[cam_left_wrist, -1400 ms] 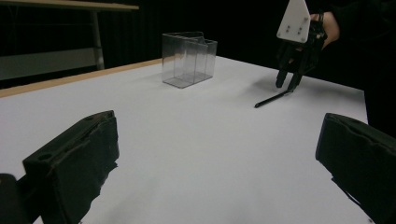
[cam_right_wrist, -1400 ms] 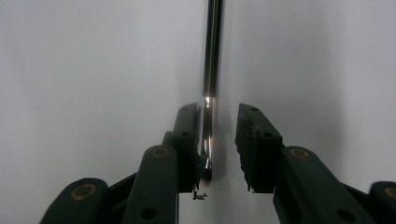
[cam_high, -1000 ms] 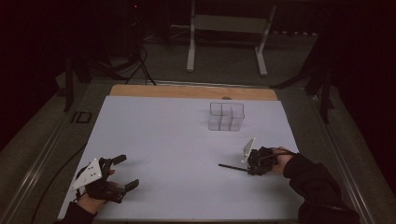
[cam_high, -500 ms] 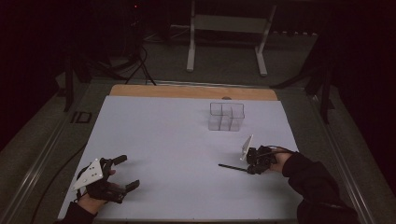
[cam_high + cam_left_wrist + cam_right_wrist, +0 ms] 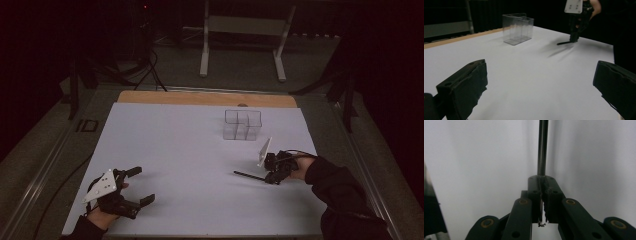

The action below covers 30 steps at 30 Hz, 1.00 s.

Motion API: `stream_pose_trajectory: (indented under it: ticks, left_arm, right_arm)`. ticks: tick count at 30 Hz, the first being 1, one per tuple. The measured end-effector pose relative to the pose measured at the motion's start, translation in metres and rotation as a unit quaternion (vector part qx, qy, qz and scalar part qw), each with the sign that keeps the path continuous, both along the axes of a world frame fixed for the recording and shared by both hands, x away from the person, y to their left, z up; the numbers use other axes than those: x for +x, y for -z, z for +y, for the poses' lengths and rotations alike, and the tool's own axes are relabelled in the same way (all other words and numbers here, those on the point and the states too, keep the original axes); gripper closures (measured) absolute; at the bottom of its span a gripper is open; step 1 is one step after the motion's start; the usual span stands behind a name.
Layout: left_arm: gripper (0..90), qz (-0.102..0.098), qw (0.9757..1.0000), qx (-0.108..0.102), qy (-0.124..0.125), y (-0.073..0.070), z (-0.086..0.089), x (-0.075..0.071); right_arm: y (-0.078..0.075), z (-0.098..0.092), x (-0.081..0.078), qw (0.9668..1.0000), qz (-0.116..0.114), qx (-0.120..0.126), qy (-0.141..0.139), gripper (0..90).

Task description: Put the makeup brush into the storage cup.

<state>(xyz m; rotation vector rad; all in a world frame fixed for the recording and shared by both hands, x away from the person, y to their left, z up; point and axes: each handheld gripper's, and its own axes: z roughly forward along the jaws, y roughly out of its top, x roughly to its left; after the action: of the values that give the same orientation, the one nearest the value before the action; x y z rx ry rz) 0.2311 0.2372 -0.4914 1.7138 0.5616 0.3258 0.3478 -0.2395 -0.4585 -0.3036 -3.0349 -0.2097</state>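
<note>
The right gripper is clenched on a thin dark rod. Its jaws have just been closing, and in the right gripper view the pads press the rod between them, with most of its length sticking out straight ahead of the jaws. From the high view the rod lies low over the white table, its free end pointing away from the right hand toward the table's middle; whether that tip touches the surface is hard to tell in this dim light.

The left gripper is released, its jaws spread wide with nothing between them, resting near the table's front edge in the left hand. In the left gripper view the fingers frame bare table.

A clear box stands beyond the right gripper, well apart from the left. From the left gripper view the box sits ahead, and the right gripper with the rod is to its right.
</note>
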Motion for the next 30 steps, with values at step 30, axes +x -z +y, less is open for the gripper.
stream_pose_trajectory:
  ticks: [30]
  left_arm:
    - [5.5, 0.075, 0.9849, 0.128, 0.089, -0.029, -0.061, 0.038]
  right_arm:
    - [-0.006, 0.035, 0.005, 0.9978, 0.012, -0.019, -0.062, 84.6]
